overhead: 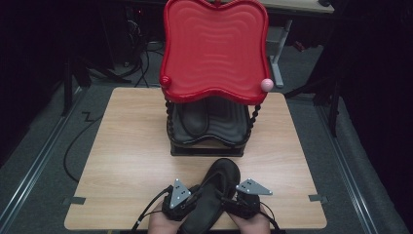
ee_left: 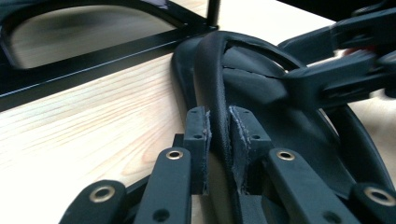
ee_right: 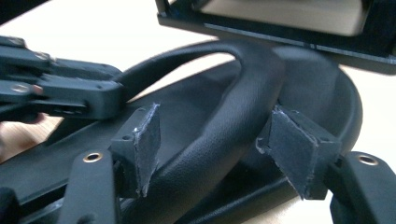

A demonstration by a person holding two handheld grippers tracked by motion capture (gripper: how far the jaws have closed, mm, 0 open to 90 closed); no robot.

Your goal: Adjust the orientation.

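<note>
A black sandal (overhead: 214, 192) lies on the wooden table (overhead: 131, 156) near its front edge, toe toward the rack. In the left gripper view my left gripper (ee_left: 218, 133) is shut on the sandal's strap (ee_left: 212, 70), which stands pinched between the pads. My right gripper (ee_right: 219, 140) is open, and its two pads straddle the same strap (ee_right: 233, 107) without touching it. In the high view the left gripper (overhead: 192, 197) and right gripper (overhead: 229, 200) flank the sandal's heel end. Each gripper faces the other across the sandal.
A two-level shoe rack (overhead: 207, 146) stands mid-table just beyond the sandal, with a red wavy top tray (overhead: 214, 48) and a black lower tray (overhead: 231, 124) holding another black shoe (overhead: 195, 117). Bare table lies left and right.
</note>
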